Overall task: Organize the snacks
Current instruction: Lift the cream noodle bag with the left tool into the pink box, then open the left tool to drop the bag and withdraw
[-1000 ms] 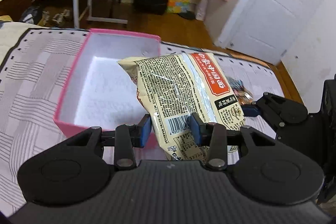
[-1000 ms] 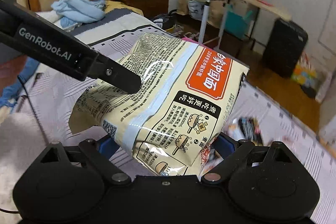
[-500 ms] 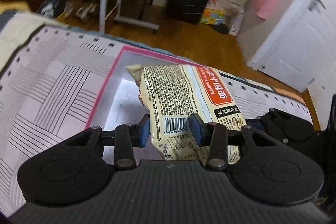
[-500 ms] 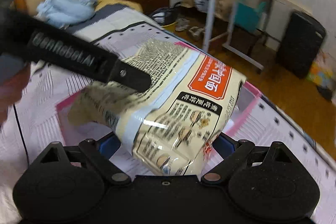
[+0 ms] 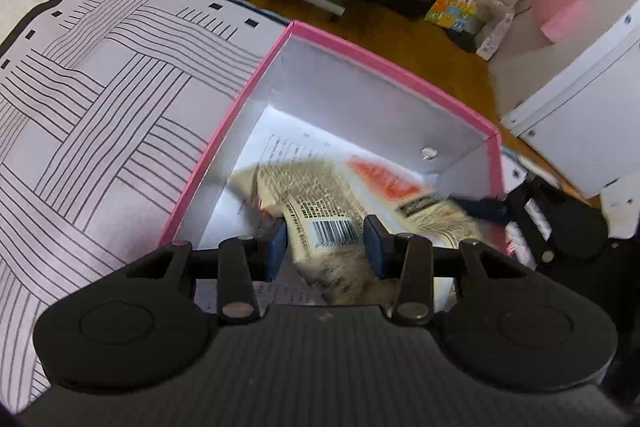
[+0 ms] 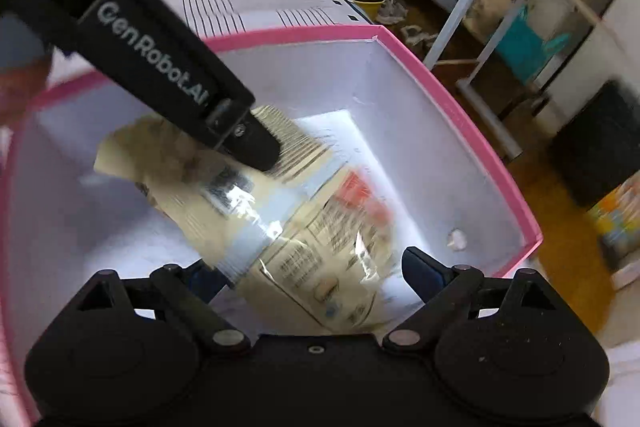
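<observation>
Both grippers, angled downward, are now lowering the crinkly packet (image 5: 332, 203) into the pink box (image 5: 384, 67), left gripper (image 5: 326, 243) pinching its barcode end, right gripper (image 6: 316, 275) clamping its width.

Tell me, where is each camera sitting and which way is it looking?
Left wrist: on the left gripper, looking down into the pink box; its own fingers pinch the noodle packet.
Right wrist: on the right gripper, looking down into the box; the packet lies between its own fingers.
Both show: box, packet, and the other gripper.
</observation>
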{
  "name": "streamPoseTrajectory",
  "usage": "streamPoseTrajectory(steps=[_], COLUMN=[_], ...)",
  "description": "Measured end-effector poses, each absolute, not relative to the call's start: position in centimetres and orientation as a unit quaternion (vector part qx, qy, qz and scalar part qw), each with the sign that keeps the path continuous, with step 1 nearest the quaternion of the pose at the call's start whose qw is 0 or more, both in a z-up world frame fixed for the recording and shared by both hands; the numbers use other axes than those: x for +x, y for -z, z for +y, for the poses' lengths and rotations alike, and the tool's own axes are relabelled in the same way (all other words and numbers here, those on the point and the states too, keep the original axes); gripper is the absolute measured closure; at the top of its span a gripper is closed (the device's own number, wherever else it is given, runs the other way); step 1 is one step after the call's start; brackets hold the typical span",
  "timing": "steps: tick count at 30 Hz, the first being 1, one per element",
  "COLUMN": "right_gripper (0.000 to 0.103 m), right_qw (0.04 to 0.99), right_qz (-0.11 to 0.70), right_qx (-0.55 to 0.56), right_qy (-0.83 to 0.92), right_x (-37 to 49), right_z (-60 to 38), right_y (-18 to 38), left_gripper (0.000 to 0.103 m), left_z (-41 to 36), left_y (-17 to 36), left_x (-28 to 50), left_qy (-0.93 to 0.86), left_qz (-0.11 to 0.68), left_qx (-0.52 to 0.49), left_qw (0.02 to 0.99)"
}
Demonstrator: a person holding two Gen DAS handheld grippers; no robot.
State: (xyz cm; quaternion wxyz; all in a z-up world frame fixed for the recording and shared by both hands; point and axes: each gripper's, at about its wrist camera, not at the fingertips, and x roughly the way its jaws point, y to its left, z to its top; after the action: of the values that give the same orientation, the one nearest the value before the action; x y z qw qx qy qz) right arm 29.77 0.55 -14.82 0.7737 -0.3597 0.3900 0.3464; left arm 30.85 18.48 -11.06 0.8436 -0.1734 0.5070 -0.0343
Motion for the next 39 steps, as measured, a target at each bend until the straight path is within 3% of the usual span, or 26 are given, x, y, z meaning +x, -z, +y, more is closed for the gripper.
streamPoseTrajectory(steps=[9, 17, 27, 32, 39], right_gripper=[0.008, 0.008, 0.007, 0.008, 0.008], right_qw=[0.782, 0.842, 0.902, 0.898, 0.889], right_qz=[0.353, 0.348, 0.321, 0.369, 0.404], right_qx=[-0.365, -0.205, -0.116, -0.083, -0.063], right_qy=[-0.362, -0.356, -0.263, -0.224, -0.203], right_x=[23.5, 20.0, 14.7, 12.9, 8.9], right_z=[-1.5, -8.1, -17.9, -20.4, -23.1], right_y=[11.5, 5.5, 3.4, 3.5, 7.1], left_gripper=[0.054, 0.054, 0.054, 0.056, 0.056], left_z=[15.4, 13.8, 9.8, 5.6, 0.5], left_y=[8.3, 4.1, -1.1, -1.1, 3.0], left_x=[27.7, 23.6, 18.8, 16.6, 14.7], left_qy=[0.014, 0.030, 0.115, 0.176, 0.235], left_qz=[0.465, 0.477, 0.428, 0.414, 0.455], left_qx=[-0.058, -0.016, -0.024, -0.003, 0.019], left_qw=[0.883, 0.878, 0.896, 0.893, 0.859])
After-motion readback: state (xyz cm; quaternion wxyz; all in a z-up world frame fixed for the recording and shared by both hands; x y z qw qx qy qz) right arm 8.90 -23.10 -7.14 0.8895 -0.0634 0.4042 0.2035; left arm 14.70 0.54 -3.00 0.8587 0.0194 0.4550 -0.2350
